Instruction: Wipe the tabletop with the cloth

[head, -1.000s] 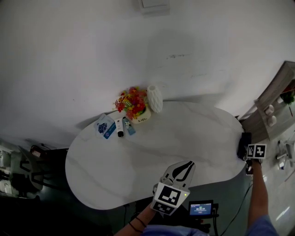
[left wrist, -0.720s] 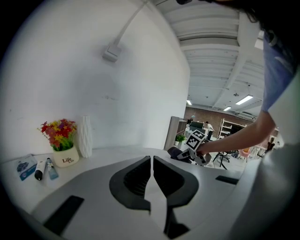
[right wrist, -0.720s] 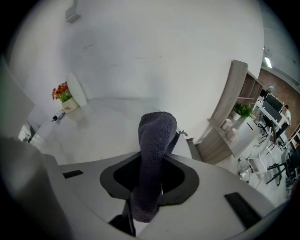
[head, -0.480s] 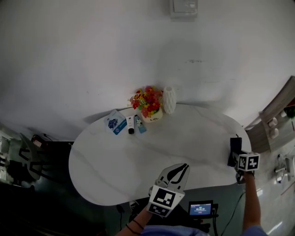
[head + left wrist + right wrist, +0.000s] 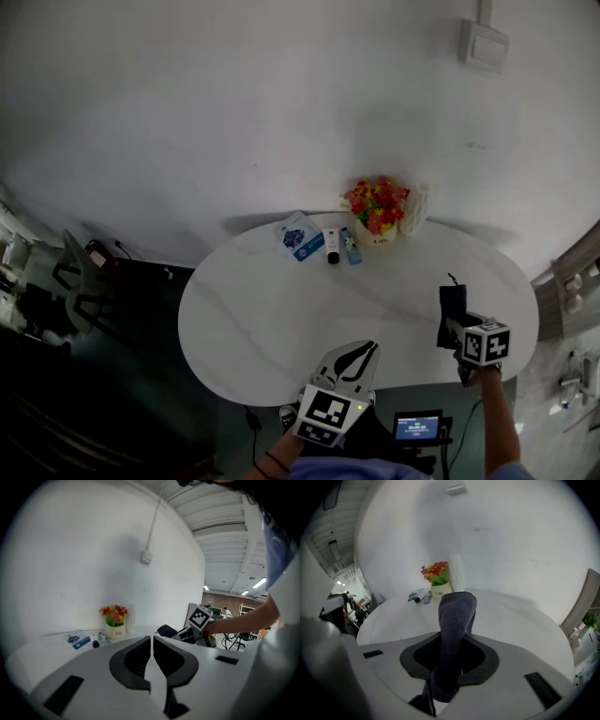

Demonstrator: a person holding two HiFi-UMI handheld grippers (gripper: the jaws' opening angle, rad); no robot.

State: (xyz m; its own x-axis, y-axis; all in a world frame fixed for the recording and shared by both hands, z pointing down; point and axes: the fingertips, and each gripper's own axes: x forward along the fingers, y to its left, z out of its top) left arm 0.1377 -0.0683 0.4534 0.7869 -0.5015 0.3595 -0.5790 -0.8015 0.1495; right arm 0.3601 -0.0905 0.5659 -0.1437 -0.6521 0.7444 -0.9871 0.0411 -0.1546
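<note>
Head view looks down on a big white wall and a white oval table (image 5: 281, 319) in the middle of the frame. The tabletop looks bare apart from some things at its far edge.

At the bottom middle, the left gripper (image 5: 364, 345) hangs over the near edge of the table. Left gripper view shows its jaws pressed almost together with nothing between them.

At the lower right, the right gripper (image 5: 457, 328) is over the right end of the table. Its jaws are squeezed on a dark cloth (image 5: 452, 302). Right gripper view shows the cloth (image 5: 457, 616) sticking up and out past the jaws. I cannot tell if the cloth touches the tabletop.

At the far edge, in the upper middle of the frame, a pot of red and yellow flowers (image 5: 377, 202) stands just beside a white vase (image 5: 415, 208). To their left lie a blue packet (image 5: 298, 234) and two small tubes (image 5: 332, 248).
</note>
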